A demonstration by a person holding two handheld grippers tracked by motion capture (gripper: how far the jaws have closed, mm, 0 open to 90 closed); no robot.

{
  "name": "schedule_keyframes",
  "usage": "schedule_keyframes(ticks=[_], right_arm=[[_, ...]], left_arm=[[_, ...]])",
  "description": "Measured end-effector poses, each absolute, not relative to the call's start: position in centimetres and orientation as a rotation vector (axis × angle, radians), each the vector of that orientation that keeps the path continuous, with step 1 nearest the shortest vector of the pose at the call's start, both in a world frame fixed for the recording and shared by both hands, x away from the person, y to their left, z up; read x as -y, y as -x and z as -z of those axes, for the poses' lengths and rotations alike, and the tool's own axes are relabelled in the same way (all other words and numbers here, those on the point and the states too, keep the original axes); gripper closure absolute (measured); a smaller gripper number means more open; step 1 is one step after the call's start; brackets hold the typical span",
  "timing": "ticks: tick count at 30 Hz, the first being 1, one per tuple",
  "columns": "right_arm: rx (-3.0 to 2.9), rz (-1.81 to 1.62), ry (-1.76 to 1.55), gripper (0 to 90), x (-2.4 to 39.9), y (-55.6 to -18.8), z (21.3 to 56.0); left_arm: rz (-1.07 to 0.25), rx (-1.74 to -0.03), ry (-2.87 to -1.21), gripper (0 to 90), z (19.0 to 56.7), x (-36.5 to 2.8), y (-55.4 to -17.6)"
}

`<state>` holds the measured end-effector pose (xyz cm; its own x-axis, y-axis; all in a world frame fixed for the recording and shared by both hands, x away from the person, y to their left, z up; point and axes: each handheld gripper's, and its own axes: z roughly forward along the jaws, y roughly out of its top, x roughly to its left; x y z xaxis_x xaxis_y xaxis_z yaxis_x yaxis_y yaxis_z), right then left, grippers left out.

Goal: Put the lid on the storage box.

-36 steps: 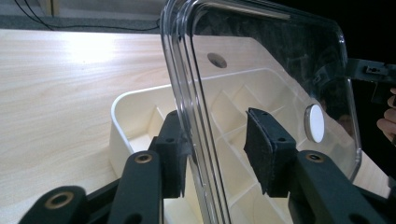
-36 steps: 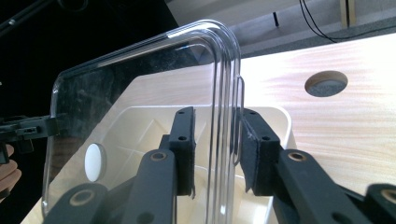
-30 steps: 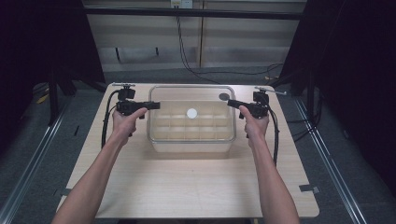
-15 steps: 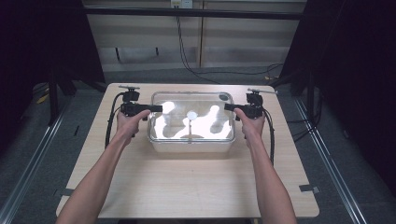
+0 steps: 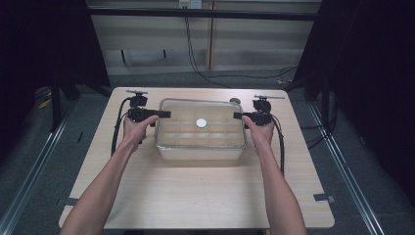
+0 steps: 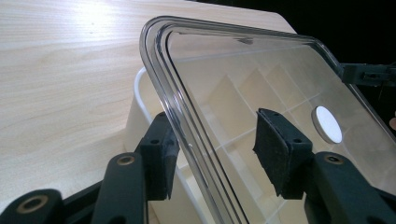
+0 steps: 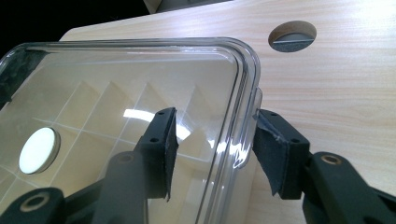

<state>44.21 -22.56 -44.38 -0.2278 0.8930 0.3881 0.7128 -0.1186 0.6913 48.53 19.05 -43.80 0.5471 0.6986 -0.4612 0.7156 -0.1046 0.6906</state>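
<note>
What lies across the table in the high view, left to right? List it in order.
Left hand-held gripper → clear lid with its white disc at the middle → right hand-held gripper, all on the wooden table.

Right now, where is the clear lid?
In the high view the clear lid lies on the white compartment box at the table's far middle, between the left gripper and right gripper.

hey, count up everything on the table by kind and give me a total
Clear lid: 1
White compartment box: 1
White round disc: 1
Handheld tool: 2 (left tool, right tool)
Total: 5
</note>
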Motion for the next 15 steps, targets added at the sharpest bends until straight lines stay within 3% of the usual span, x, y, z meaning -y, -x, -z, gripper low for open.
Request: schedule_keyframes(ticks=[6, 15], right_arm=[[-1.931, -1.261, -1.790, 49.7, 22.5, -44.1, 44.3], [-1.928, -1.252, -1.790, 47.5, 22.2, -44.2, 45.1]], left_arm=[[-0.040, -1.178, -1.866, 48.9, 43.7, -19.0, -48.4], [-0.007, -1.191, -1.851, 46.9, 44.9, -19.2, -48.3]])
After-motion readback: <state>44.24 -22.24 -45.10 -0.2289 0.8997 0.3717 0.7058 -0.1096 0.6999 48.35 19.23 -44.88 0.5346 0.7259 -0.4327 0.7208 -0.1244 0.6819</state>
